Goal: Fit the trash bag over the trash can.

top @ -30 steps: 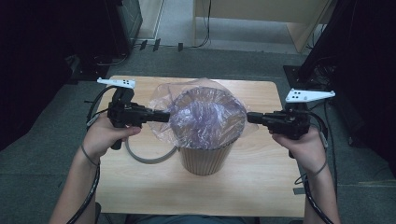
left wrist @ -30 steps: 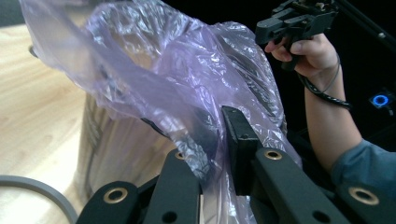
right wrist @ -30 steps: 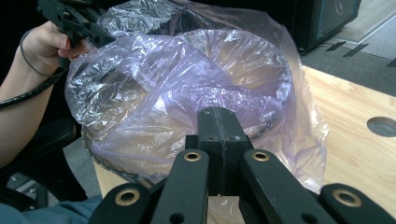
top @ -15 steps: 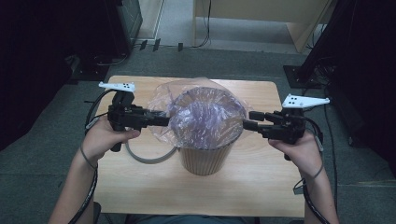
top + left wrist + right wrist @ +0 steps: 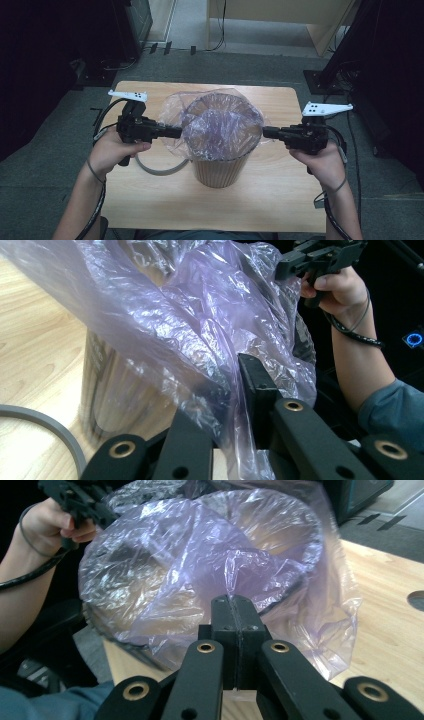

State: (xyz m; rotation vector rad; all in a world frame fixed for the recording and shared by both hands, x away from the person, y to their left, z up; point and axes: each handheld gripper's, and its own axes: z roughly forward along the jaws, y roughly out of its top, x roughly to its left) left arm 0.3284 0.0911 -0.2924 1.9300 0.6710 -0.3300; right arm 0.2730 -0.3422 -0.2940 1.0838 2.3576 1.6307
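A ribbed tan waste bin [image 5: 219, 170] stands upright in the middle of the wooden table [image 5: 280, 200]. A thin purple plastic bag [image 5: 222, 125] lines it and hangs over the rim. My left gripper [image 5: 177, 132] meets the bag's left overhang; its jaws have just been closing and now pinch the film [image 5: 200, 340], left gripper [image 5: 232, 385]. At the bin's right rim my right gripper [image 5: 266, 132] has its jaws pressed together [image 5: 234, 602], with a peak of the bag's film [image 5: 235, 570] caught at their tip.
A grey ring [image 5: 152, 170] lies on the table left of the bin, under my left hand. A round hole [image 5: 416, 600] marks the tabletop. Dark racks and cables stand on the carpet around the table.
Both grippers opened at the bag's edge half a second ago and have shut on the film again. The right hand shifted slightly; the bin stayed put.
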